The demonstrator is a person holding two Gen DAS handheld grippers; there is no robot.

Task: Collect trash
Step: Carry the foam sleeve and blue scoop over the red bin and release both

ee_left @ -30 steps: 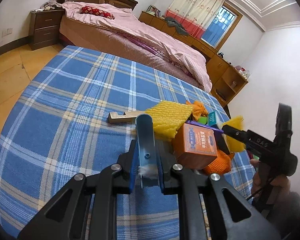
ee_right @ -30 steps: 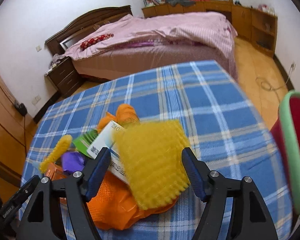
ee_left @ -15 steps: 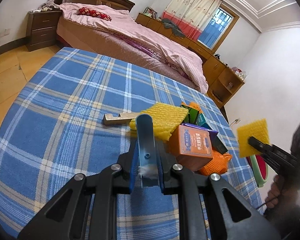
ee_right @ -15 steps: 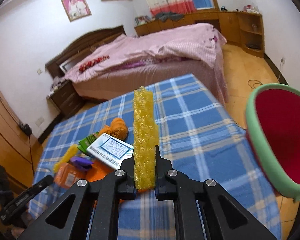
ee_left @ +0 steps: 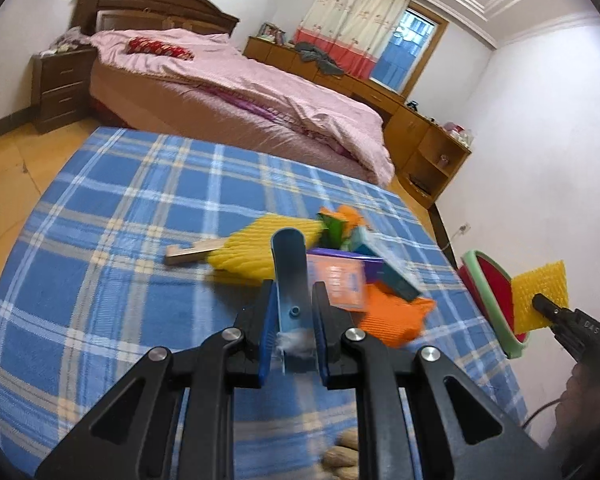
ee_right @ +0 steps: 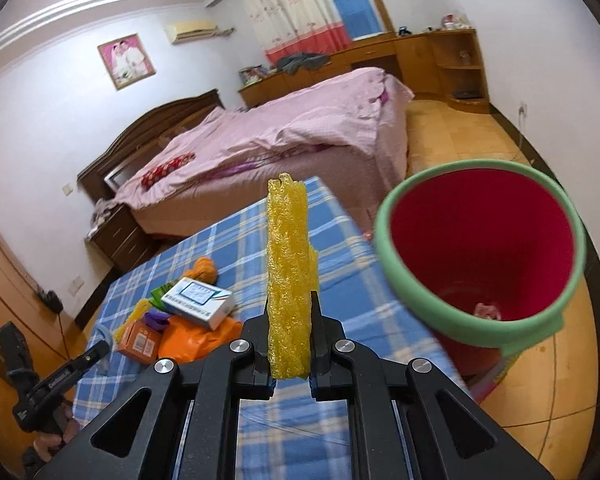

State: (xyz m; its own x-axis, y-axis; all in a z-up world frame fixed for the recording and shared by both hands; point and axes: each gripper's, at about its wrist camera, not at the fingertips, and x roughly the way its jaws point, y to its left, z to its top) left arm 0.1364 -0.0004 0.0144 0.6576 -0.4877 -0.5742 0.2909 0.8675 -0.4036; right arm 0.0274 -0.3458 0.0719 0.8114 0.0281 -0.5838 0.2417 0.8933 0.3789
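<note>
My right gripper (ee_right: 290,312) is shut on a yellow foam net sheet (ee_right: 288,264), held upright and edge-on beside the red bin with a green rim (ee_right: 384,232). From the left wrist view the same yellow foam net sheet (ee_left: 540,296) hangs next to the red bin (ee_left: 488,300) off the table's right edge. My left gripper (ee_left: 294,300) is shut on a light blue curved plastic strip (ee_left: 290,264) with a bit of white fluff. A trash pile (ee_left: 340,264) lies on the blue plaid table (ee_left: 100,240): another yellow net, an orange box, orange net, teal box.
A wooden strip (ee_left: 192,252) lies left of the pile. A white and blue box (ee_right: 198,300) tops the pile in the right wrist view. The pink bed (ee_left: 240,96) stands beyond the table, wooden cabinets (ee_left: 424,136) along the far wall. A small scrap (ee_right: 486,310) lies inside the bin.
My right gripper closed on the yellow net, lifted it off the pile and carried it right to the red bin. My left gripper rose a little, still holding the blue strip.
</note>
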